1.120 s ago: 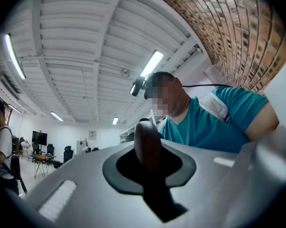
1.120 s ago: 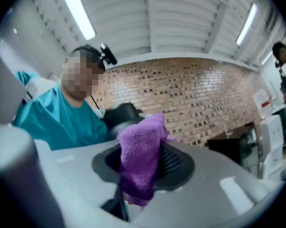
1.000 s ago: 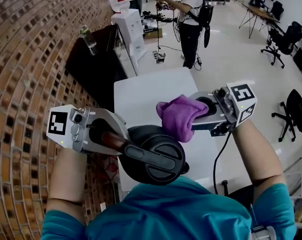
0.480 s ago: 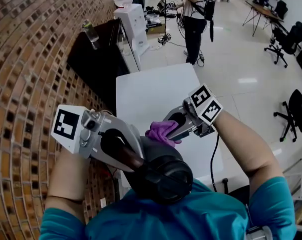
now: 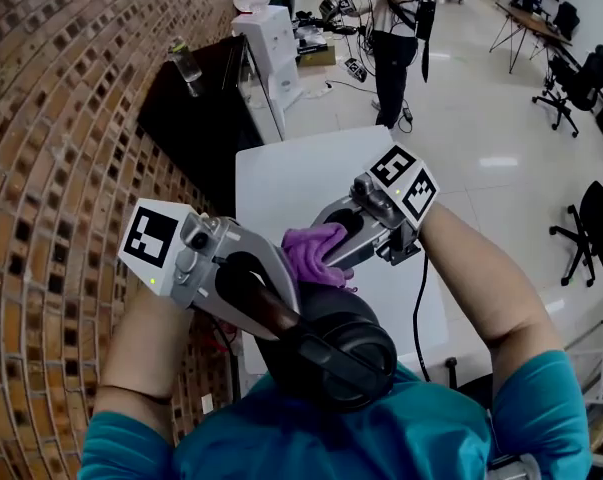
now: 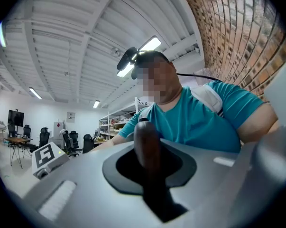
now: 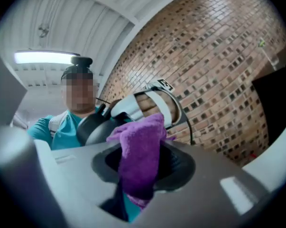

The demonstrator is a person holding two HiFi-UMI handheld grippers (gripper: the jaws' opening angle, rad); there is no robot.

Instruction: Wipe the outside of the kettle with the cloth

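The black kettle hangs close to my chest, over the near edge of the white table. My left gripper is shut on its brown handle, which fills the gap between the jaws in the left gripper view as a handle. My right gripper is shut on the purple cloth, and the cloth rests against the kettle's upper far side. In the right gripper view the cloth hangs from the jaws in front of the kettle.
A brick wall runs along the left. Beyond the table stand a black cabinet with a bottle on it and a white unit. A person stands further back, and office chairs are at the right.
The right gripper has come left and down with the cloth, from the air right of the kettle onto its upper side, rolling as it went. The left gripper and kettle shifted slightly.
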